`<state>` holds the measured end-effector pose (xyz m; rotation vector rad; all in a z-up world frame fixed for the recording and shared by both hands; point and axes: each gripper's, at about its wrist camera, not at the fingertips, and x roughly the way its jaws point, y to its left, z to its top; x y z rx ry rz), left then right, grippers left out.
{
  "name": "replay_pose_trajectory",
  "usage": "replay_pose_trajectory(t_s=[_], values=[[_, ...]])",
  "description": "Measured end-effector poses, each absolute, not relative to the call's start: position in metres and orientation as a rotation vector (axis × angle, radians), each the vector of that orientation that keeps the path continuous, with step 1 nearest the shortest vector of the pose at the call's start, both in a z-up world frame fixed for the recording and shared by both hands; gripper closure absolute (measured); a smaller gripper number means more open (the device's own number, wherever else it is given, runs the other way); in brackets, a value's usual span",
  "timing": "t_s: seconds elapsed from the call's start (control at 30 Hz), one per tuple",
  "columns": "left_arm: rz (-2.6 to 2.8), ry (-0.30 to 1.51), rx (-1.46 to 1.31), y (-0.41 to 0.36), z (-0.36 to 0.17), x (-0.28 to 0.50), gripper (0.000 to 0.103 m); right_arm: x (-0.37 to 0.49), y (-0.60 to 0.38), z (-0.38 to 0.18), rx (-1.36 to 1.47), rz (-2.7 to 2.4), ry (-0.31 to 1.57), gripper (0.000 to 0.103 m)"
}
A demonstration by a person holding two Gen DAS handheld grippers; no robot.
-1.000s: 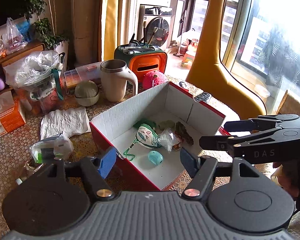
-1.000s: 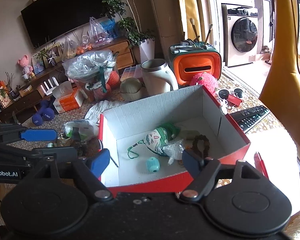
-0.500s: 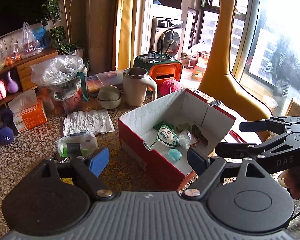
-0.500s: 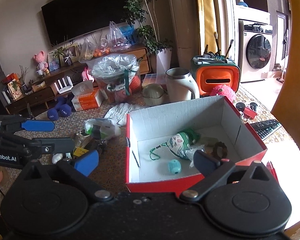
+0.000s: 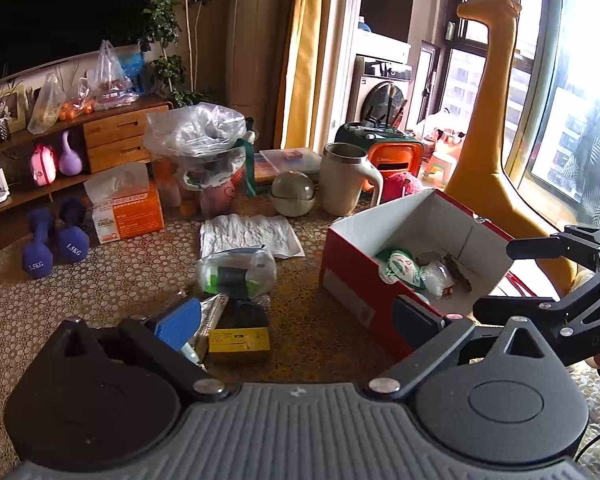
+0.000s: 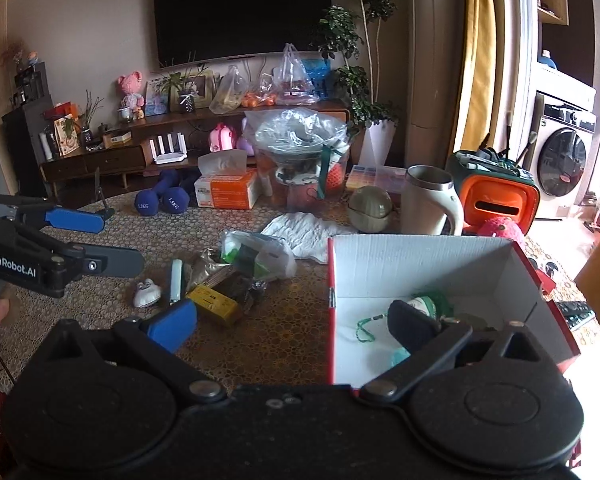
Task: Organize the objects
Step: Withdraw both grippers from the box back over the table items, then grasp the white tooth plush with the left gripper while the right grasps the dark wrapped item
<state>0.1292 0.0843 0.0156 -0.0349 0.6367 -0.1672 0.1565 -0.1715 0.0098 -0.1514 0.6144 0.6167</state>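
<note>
A red box with a white inside (image 5: 364,292) (image 6: 380,260) stands on the table at the right and holds a green-and-white pouch (image 5: 400,266), a clear wrapper and a teal ball (image 6: 400,356). A pile of loose items lies left of it: a clear bag with green contents (image 5: 236,272) (image 6: 256,256), a yellow box (image 5: 239,340) (image 6: 214,302), a white tube (image 6: 176,280) and a small white figure (image 6: 146,293). My left gripper (image 5: 296,320) is open and empty above the pile. My right gripper (image 6: 292,326) is open and empty at the box's left wall.
A cream mug (image 6: 428,200), a green round pot (image 6: 370,204), an orange case (image 6: 496,200), a tissue box (image 6: 226,188), a white cloth (image 5: 248,232), a bagged bucket (image 6: 300,148) and blue dumbbells (image 5: 56,240) stand at the back. A yellow giraffe (image 5: 488,120) stands at the right.
Both grippers have pulled back and swung left, away from over the box. The pile of loose items has come into view. Both stay open and empty.
</note>
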Motion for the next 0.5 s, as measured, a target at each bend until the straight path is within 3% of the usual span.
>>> replay_pose_trajectory(t_s=[0.5], values=[[0.032, 0.681, -0.034, 0.180, -0.060, 0.130, 0.001, 0.179, -0.093, -0.026, -0.279, 0.748, 0.642, 0.001]])
